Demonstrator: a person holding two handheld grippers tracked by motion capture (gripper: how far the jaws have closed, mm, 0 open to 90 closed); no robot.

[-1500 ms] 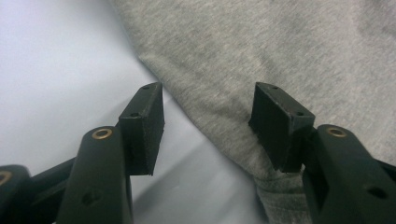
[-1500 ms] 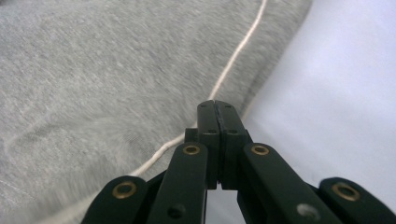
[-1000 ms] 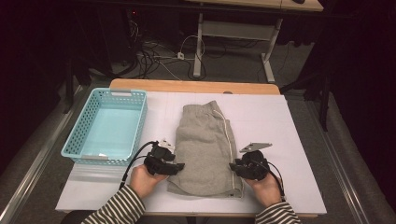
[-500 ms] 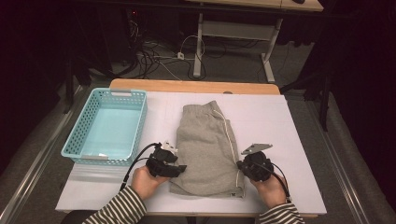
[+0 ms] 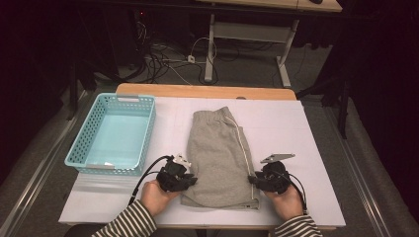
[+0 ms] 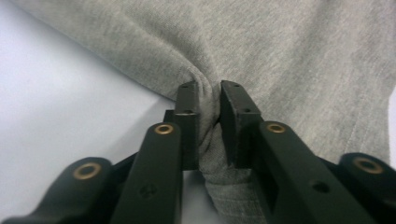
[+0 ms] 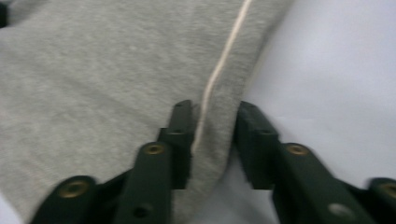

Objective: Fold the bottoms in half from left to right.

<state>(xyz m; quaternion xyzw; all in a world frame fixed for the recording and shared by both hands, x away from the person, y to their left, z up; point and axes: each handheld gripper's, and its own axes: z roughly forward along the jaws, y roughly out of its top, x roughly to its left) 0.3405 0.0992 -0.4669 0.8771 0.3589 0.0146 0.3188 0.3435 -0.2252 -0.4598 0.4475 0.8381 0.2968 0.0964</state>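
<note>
Both hands had slid slightly lower in the frame, the left gripper (image 6: 208,122) pinching the grey shorts (image 5: 217,158) and the right gripper (image 7: 212,140) straddling their edge not yet clamped, folding barely begun beside the blue basket (image 5: 81,148).

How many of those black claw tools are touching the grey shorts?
2: the left gripper pinches the folded grey fabric shorts at their left edge, the right gripper straddles their right, white-striped edge.

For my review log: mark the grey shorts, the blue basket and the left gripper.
grey shorts (image 5: 217,148), high view, middle of the fabric.
blue basket (image 5: 148,132), high view, right wall.
left gripper (image 6: 208,100), left gripper view, between the fingertips.
</note>
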